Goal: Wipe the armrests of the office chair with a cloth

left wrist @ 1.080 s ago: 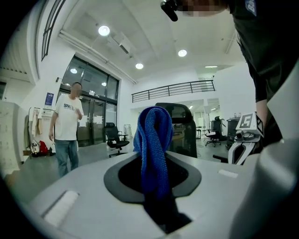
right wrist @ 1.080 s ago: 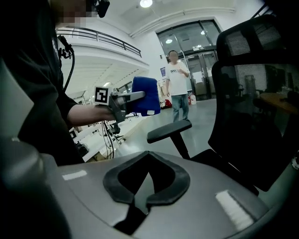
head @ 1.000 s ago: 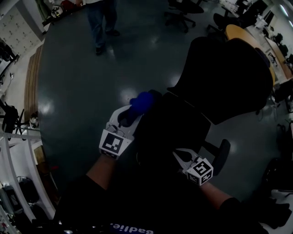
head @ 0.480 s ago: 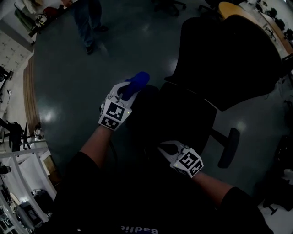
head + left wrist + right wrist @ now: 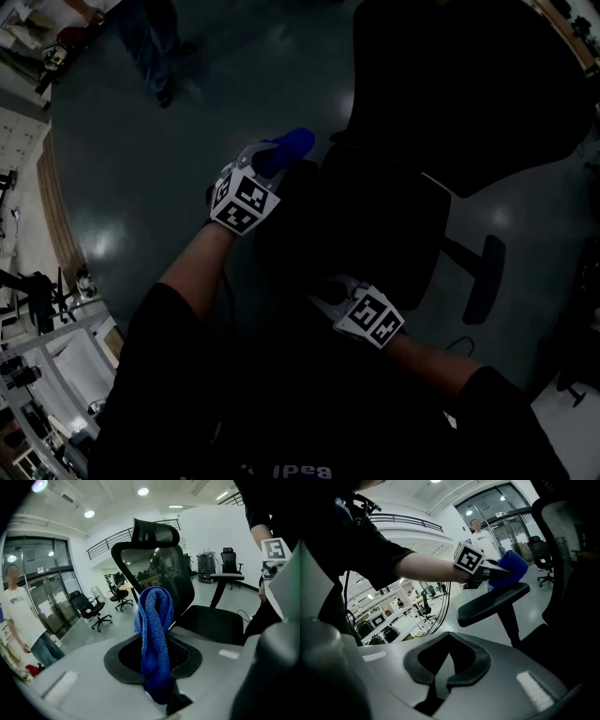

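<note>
**A:** Left gripper (image 5: pixel 265 161) has its jaws clamped on the blue cloth (image 5: pixel 154 634), and the bunched fabric pokes out past the tips.

**B:** Where is that on the office chair (image 5: pixel 469 94)?

**A:** At the end of the chair's near armrest (image 5: pixel 492 603), with the cloth resting on top of the pad.

**B:** And the right gripper (image 5: pixel 447 667)?

**A:** Jaws closed together, nothing between them, held low by the chair's seat front. The chair's other armrest (image 5: pixel 487 277) sits well apart from both grippers.
</note>
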The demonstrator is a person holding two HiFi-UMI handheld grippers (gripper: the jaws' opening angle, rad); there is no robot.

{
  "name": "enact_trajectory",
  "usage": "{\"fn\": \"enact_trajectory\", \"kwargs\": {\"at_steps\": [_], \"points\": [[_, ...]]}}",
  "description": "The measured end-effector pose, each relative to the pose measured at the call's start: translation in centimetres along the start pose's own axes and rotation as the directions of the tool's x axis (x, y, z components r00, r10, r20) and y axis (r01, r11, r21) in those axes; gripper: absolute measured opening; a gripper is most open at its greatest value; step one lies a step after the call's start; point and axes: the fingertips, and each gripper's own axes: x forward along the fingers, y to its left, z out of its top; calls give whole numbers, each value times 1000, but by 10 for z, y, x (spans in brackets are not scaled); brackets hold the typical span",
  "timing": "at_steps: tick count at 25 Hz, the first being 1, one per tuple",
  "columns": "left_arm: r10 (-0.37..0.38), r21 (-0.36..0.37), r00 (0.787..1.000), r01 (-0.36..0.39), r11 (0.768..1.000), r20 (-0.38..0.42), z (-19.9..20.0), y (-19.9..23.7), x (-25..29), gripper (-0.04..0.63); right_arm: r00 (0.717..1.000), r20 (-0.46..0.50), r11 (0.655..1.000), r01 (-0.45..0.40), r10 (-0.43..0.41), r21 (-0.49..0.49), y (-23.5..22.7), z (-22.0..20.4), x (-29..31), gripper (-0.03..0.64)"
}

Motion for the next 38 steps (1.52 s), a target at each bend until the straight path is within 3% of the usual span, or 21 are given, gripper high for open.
{"fn": "enact_trajectory", "kwargs": {"at_steps": [4, 17, 38], "points": [[-27, 11, 1000, 27, 1000, -5, -6, -11, 13, 107, 1000, 2, 1000, -13, 13, 13, -5, 5, 23, 3], [-7, -48, 999, 9, 999, 47, -6, -20, 10, 104, 1000, -6, 998, -6, 6, 60, -16, 7, 61, 3], [48, -138, 998, -43, 990, 32, -38, -70, -60, 103, 999, -52, 998, 0, 3, 61, -21, -1, 62, 3]]}}
